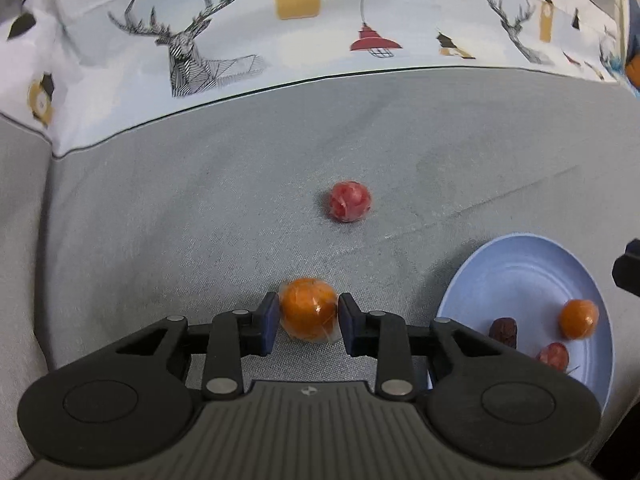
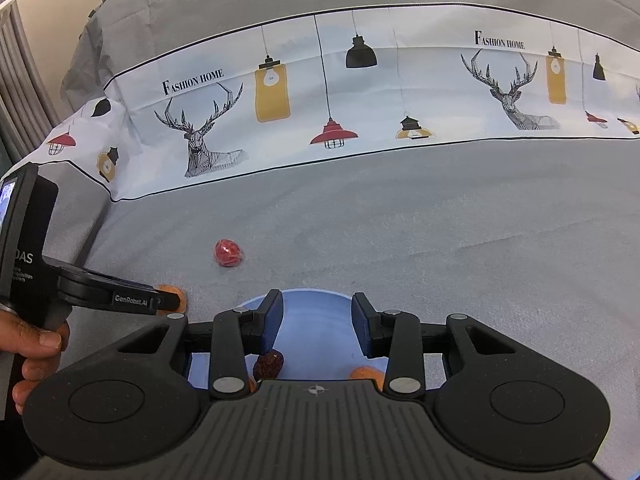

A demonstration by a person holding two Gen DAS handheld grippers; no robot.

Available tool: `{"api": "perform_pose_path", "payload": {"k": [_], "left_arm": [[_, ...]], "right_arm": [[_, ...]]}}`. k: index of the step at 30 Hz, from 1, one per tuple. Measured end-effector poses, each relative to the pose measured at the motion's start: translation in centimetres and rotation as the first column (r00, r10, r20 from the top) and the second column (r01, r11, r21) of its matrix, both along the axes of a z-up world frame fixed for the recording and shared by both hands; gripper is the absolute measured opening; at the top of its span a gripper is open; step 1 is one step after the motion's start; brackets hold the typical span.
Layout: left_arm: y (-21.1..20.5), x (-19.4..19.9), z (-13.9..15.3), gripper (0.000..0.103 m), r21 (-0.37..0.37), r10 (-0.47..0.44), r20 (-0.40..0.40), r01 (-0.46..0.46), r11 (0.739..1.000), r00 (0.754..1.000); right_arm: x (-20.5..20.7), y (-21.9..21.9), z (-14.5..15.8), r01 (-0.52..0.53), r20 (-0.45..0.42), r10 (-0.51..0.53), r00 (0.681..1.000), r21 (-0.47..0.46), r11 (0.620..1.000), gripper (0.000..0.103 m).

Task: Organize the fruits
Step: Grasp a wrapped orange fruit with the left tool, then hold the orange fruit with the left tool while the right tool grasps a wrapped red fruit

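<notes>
- The left hand-held gripper (image 1: 308, 312) has its pads on either side of an orange (image 1: 308, 308) that sits on the grey cloth (image 1: 200, 208); both pads touch or nearly touch the fruit, so it looks clamped on it.
- A red fruit (image 1: 349, 201) lies on the cloth further ahead, well apart from the orange.
- The blue plate (image 1: 520, 272) sits to the right, holding a second orange (image 1: 578, 319), a dark date (image 1: 505, 331) and a small red fruit (image 1: 553, 356).
- The right hand-held gripper (image 2: 318, 326) hovers over the plate (image 2: 316, 320) with its jaws apart and holding nothing; the date (image 2: 269, 365) lies just below its left pad.
</notes>
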State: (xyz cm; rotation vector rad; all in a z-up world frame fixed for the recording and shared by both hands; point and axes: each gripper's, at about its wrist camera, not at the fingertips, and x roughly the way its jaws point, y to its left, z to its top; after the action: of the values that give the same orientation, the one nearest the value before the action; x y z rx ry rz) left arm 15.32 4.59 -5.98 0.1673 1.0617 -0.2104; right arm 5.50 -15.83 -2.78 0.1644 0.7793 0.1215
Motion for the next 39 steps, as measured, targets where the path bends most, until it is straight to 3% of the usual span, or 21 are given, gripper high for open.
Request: {"api": "perform_pose_path", "payload": {"k": [7, 11, 14, 16, 19, 30, 33, 35, 39], "left_arm": [[0.5, -0.1, 0.2, 0.034, -0.012, 0.014, 0.013, -0.014, 1.000, 1.000], [1.3, 0.2, 0.8, 0.034, -0.011, 0.072, 0.056, -0.071, 0.997, 0.996], [2.2, 0.6, 0.4, 0.035, -0.011, 0.117, 0.019, -0.117, 0.993, 0.993], [2.3, 0.8, 0.1, 0.035, -0.004, 0.120, -0.004, -0.120, 0.993, 0.993], [2.1, 0.7, 0.3, 0.035, 0.018, 0.114, 0.026, -0.115, 0.993, 0.993], [2.2, 0.7, 0.2, 0.034, 0.011, 0.110, 0.019, -0.111, 0.994, 0.994], [2.7, 0.7, 0.6, 0.034, 0.024, 0.148, 0.047, -0.150, 0.988, 0.988], [3.5, 0.9, 0.9, 0.034, 0.022, 0.196, 0.068, -0.198, 0.980, 0.978], [4.8, 1.5, 0.2, 0.034, 0.008, 0.257, 0.011, -0.257, 0.966, 0.966]], "right_arm": [[0.0, 0.3, -0.2, -0.006, -0.003, 0.006, 1.000, -0.010, 1.000, 0.040], [0.0, 0.2, -0.1, -0.003, 0.000, 0.003, 1.000, -0.012, 1.000, 0.040], [-0.1, 0.4, 0.0, -0.003, 0.005, 0.003, 1.000, -0.014, 1.000, 0.040], [-0.2, 0.4, 0.0, -0.005, 0.008, 0.005, 1.000, -0.014, 1.000, 0.039], [-0.2, 0.6, 0.1, -0.014, 0.012, 0.014, 1.000, -0.015, 1.000, 0.034], [-0.2, 1.6, 0.2, -0.066, -0.004, 0.066, 0.998, 0.014, 0.998, 0.034], [0.1, 2.4, 0.3, -0.095, 0.008, 0.095, 0.995, 0.003, 0.995, 0.033], [0.5, 2.9, 0.5, -0.115, 0.017, 0.115, 0.993, -0.005, 0.993, 0.024], [2.5, 4.3, 0.2, -0.139, 0.015, 0.139, 0.990, -0.013, 0.990, 0.024]]}}
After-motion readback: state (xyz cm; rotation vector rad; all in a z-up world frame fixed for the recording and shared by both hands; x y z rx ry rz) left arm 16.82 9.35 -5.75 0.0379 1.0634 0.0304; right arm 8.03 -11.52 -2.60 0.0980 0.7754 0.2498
